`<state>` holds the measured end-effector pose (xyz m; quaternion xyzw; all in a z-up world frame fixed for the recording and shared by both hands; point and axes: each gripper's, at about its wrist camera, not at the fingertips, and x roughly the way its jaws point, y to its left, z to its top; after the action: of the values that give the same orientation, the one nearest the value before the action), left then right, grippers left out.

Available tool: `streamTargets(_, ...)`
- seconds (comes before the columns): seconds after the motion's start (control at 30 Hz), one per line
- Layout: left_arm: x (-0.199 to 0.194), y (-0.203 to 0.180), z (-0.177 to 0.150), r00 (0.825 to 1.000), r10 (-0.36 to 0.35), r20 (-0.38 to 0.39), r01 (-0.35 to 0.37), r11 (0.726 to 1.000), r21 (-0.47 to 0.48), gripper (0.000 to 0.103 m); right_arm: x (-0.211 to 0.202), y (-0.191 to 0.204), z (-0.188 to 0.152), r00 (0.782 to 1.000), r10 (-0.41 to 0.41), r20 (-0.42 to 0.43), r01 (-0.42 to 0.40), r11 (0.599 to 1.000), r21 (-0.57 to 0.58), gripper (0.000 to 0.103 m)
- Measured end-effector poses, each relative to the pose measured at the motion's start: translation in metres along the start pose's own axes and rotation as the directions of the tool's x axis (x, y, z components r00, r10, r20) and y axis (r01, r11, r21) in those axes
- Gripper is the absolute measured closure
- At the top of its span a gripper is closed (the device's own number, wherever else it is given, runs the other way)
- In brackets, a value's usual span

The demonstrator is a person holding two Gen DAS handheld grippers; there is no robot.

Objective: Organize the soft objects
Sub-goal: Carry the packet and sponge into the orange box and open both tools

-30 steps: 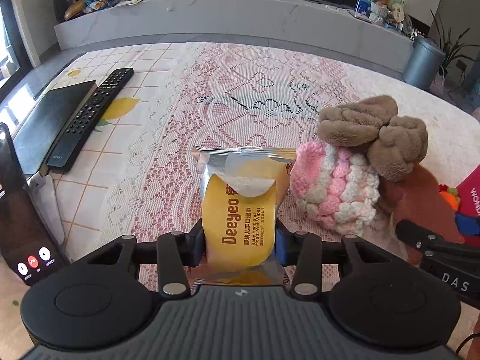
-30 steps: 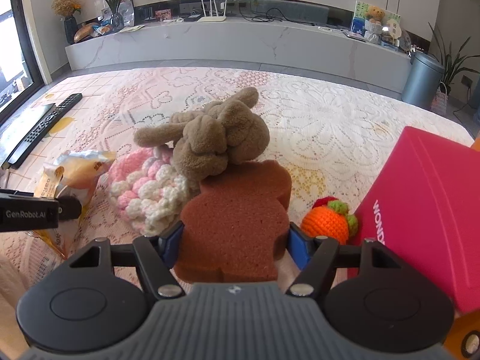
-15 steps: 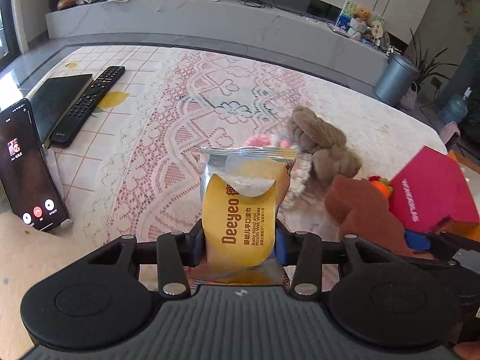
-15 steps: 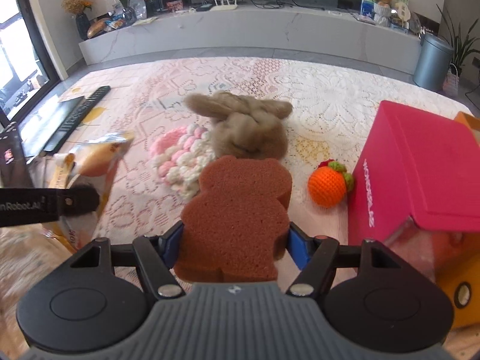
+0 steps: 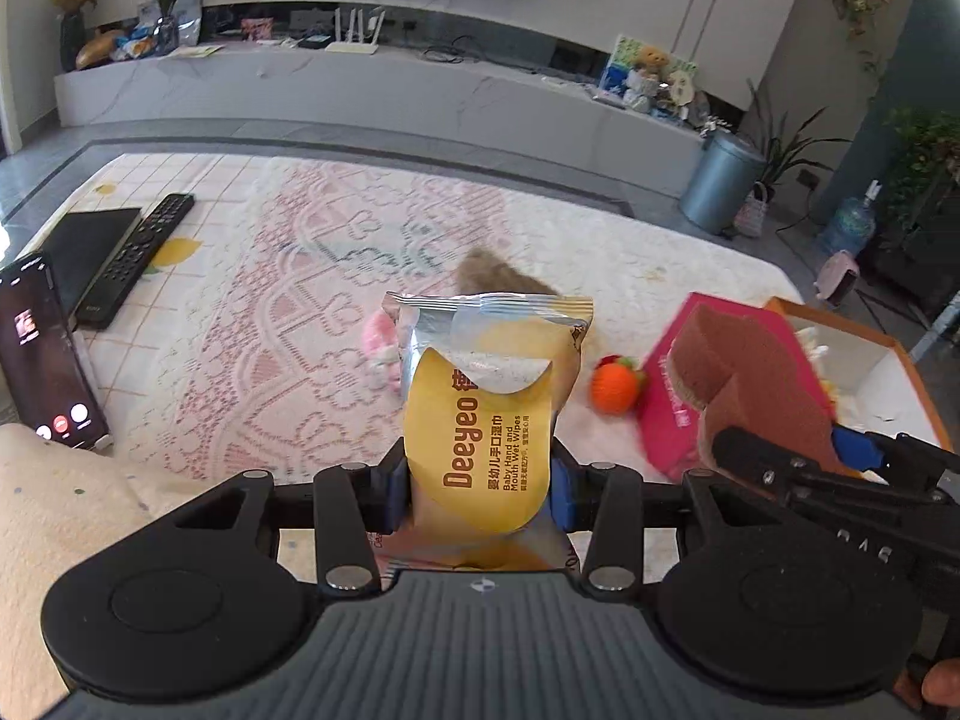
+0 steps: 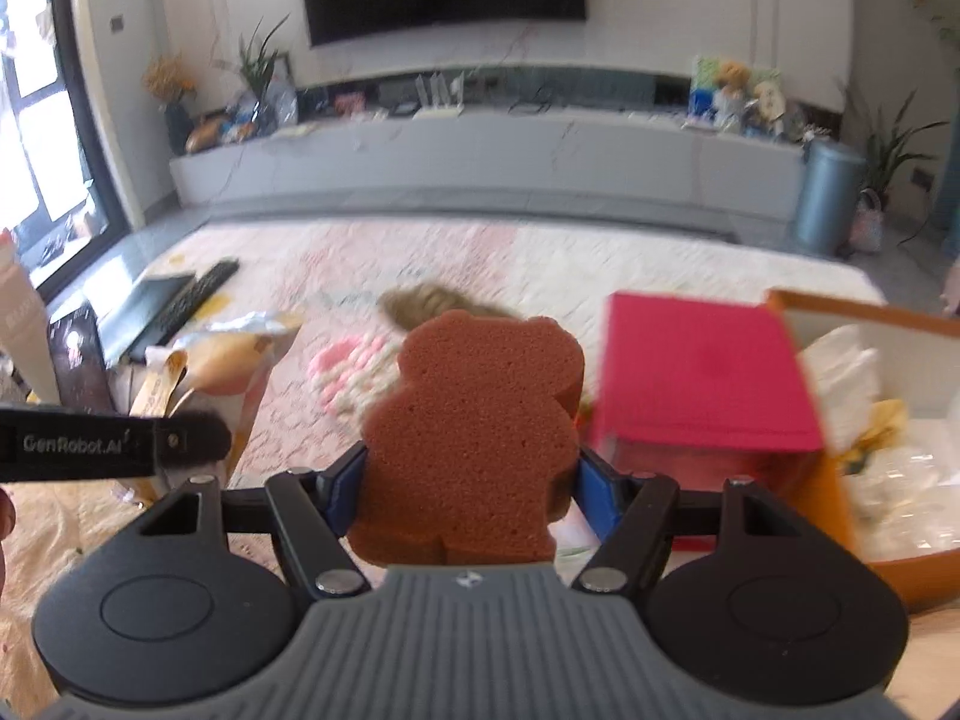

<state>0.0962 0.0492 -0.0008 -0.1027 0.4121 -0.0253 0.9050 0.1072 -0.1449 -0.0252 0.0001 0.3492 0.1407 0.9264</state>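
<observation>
My left gripper (image 5: pixel 477 489) is shut on a yellow pack of Deeyeo wet wipes (image 5: pixel 486 414) and holds it upright above the lace cloth. My right gripper (image 6: pixel 471 489) is shut on a brown bear-shaped sponge (image 6: pixel 474 432), which also shows at the right of the left wrist view (image 5: pixel 750 378). On the cloth lie a brown plush toy (image 6: pixel 432 303), a pink and white crochet piece (image 6: pixel 348 372) and an orange crochet fruit (image 5: pixel 615 384). An orange box (image 6: pixel 870 420) with white things inside stands at the right.
A pink lid or box (image 6: pixel 702 372) lies just left of the orange box. A phone (image 5: pixel 42 360) stands at the left, with a remote (image 5: pixel 135 258) and a black tablet (image 5: pixel 78 246) behind it. A beige cushion (image 5: pixel 48 528) is at the near left.
Both grippers have risen and drawn back from the toys with their loads held. The right gripper with the sponge has swung right, so the pink lid and orange box come into view.
</observation>
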Motion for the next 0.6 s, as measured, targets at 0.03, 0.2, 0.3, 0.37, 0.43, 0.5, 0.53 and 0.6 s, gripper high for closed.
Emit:
streamTargets(0.03,-0.002,-0.007,0.001,1.0,-0.01,0.004,0.01,1.0,0.014,0.053,-0.007,-0.007,0.001,1.0,-0.007,0.014,0.007,1.0,0.009,0.034)
streamTargets(0.2,-0.009,-0.047,0.006,0.996,-0.089,0.014,0.088,0.993,0.075,0.053,-0.039,-0.051,0.01,0.998,-0.038,0.059,0.034,0.998,0.055,0.034)
streamTargets(0.3,-0.007,-0.074,0.011,0.989,-0.151,0.005,0.149,0.982,0.117,0.053,-0.054,-0.077,0.016,0.997,-0.043,0.067,0.038,0.996,0.076,0.034)
streamTargets(0.37,-0.003,-0.095,0.017,0.98,-0.2,-0.007,0.199,0.97,0.14,0.053,-0.064,-0.098,0.021,0.997,-0.049,0.065,0.043,0.995,0.088,0.034)
streamTargets(0.43,0.003,-0.115,0.023,0.968,-0.248,-0.027,0.249,0.955,0.16,0.053,-0.071,-0.117,0.026,0.997,-0.056,0.06,0.051,0.994,0.092,0.034)
streamTargets(0.5,0.013,-0.135,0.03,0.956,-0.289,-0.051,0.294,0.94,0.174,0.053,-0.077,-0.137,0.031,0.996,-0.077,0.048,0.073,0.994,0.082,0.034)
streamTargets(0.53,0.018,-0.145,0.032,0.951,-0.302,-0.062,0.308,0.934,0.183,0.053,-0.08,-0.147,0.033,0.995,-0.094,0.041,0.091,0.993,0.069,0.034)
streamTargets(0.6,0.031,-0.166,0.038,0.944,-0.32,-0.085,0.331,0.922,0.203,0.053,-0.081,-0.164,0.037,0.991,-0.133,0.025,0.131,0.991,0.04,0.034)
